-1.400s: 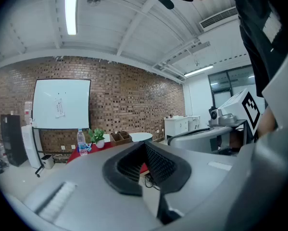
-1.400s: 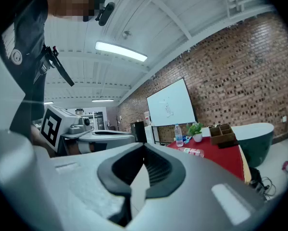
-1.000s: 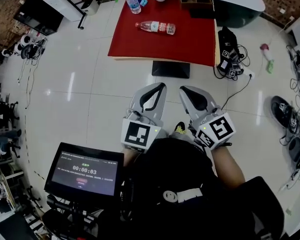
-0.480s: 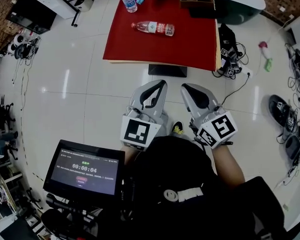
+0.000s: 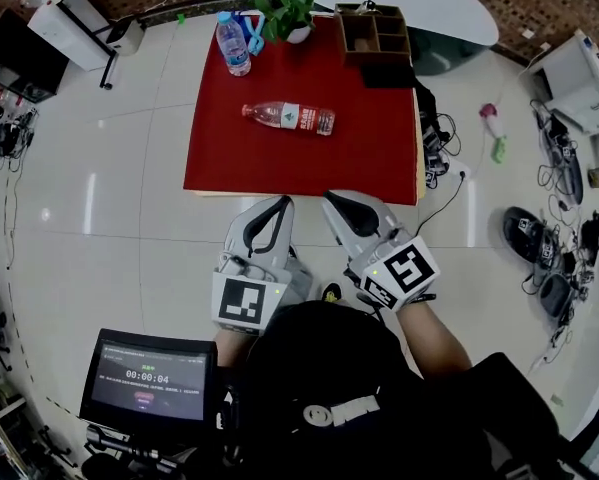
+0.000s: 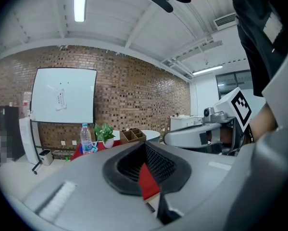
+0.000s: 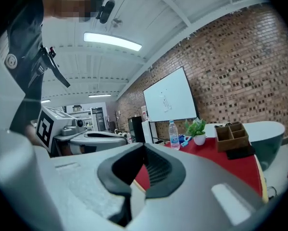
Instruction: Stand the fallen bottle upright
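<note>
Your left gripper (image 6: pixel 144 150) had its jaws together, empty, facing the red table (image 6: pixel 148 183) and an upright bottle (image 6: pixel 86 137).

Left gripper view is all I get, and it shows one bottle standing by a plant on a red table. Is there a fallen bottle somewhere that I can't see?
Observer: Yes. The head view shows a fallen bottle lying on its side near the middle of the red table.
Operator: Which way does its cap point?
Observer: Toward the left of the head view, the side where the standing bottle is.
Operator: Is either claw touching it?
Observer: No. The left gripper and right gripper are by the table's near edge, well short of it.
</note>
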`<move>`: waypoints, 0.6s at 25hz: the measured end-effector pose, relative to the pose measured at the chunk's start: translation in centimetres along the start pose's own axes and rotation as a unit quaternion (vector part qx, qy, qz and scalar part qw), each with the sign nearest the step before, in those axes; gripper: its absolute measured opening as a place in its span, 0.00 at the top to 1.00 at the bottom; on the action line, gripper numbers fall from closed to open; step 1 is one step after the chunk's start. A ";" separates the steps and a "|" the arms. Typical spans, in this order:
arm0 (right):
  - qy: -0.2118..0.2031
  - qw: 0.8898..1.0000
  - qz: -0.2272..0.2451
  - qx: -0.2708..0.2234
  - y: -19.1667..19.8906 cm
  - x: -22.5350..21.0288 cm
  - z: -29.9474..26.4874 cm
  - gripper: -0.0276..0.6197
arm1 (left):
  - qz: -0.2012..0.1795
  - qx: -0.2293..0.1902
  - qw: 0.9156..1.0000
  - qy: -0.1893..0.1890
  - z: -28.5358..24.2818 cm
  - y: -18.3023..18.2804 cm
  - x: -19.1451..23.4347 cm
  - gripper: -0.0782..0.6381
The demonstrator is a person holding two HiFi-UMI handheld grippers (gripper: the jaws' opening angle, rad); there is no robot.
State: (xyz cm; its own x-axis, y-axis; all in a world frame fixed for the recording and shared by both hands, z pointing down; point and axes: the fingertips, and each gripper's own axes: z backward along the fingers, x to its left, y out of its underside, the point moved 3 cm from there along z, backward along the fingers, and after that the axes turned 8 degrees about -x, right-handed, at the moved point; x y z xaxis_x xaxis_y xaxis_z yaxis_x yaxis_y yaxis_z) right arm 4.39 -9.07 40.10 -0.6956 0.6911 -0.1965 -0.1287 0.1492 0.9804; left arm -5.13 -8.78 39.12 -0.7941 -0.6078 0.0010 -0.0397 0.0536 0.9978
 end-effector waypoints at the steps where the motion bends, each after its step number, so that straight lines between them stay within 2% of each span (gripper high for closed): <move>1: 0.000 1.000 0.004 0.004 -0.1 -0.2 -1.0 0.95 | 0.003 0.002 1.000 -0.002 -0.2 0.1 1.0 0.89; 8: -0.002 0.998 0.036 0.047 0.2 -2.7 -7.0 0.95 | 0.038 0.000 0.999 -0.014 -1.9 1.1 7.1 0.89; 13: -0.052 0.998 0.000 0.043 -0.2 -3.2 -8.5 0.95 | 0.031 0.000 0.999 -0.024 -1.6 2.3 9.3 0.89; 15: -0.079 0.995 0.004 0.059 -0.1 -3.2 -9.0 0.91 | 0.037 0.000 0.999 -0.033 -1.3 2.3 9.7 0.89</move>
State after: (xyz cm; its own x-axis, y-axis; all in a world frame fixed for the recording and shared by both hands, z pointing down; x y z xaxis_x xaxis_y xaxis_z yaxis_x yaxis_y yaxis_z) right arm 0.25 -17.70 40.81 -0.5752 0.7939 -0.1974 -0.0333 0.2183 0.9753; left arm -12.12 -15.60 41.50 -0.8333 -0.5484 0.0704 0.0203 0.0969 0.9951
